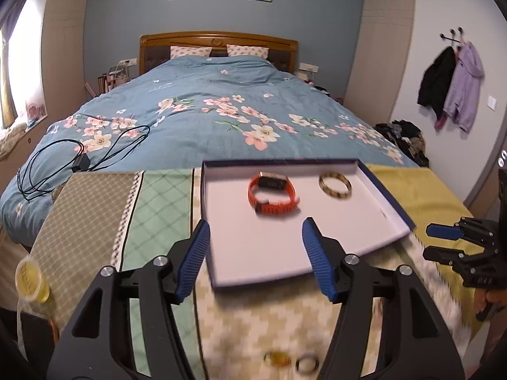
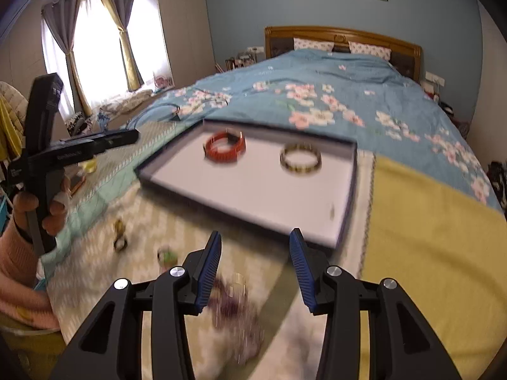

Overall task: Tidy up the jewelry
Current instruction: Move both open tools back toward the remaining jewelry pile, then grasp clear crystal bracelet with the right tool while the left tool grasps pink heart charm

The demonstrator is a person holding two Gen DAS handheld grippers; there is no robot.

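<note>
A shallow white tray with a dark blue rim (image 1: 386, 190) (image 2: 347, 196) lies on the patterned cloth at the foot of the bed. Inside it rest an orange-strapped watch (image 1: 274, 194) (image 2: 225, 148) and a gold bangle (image 1: 335, 185) (image 2: 300, 159), side by side and apart. My left gripper (image 1: 256, 231) is open over the tray's near edge with nothing between its fingers. My right gripper (image 2: 256, 243) is open too, empty, just short of the tray's near corner. Loose rings (image 1: 307, 364) (image 2: 120, 243), a green piece (image 2: 167, 256) and a blurred purple beaded piece (image 2: 234, 304) lie on the cloth in front of the tray.
A black cable and charger (image 1: 79, 161) lie on the blue floral quilt at the left. A yellow-lidded jar (image 1: 30, 280) stands at the cloth's left edge. A yellow blanket (image 2: 427, 237) covers the right side. A hand in a pink sleeve (image 2: 19, 253) holds the left gripper's handle.
</note>
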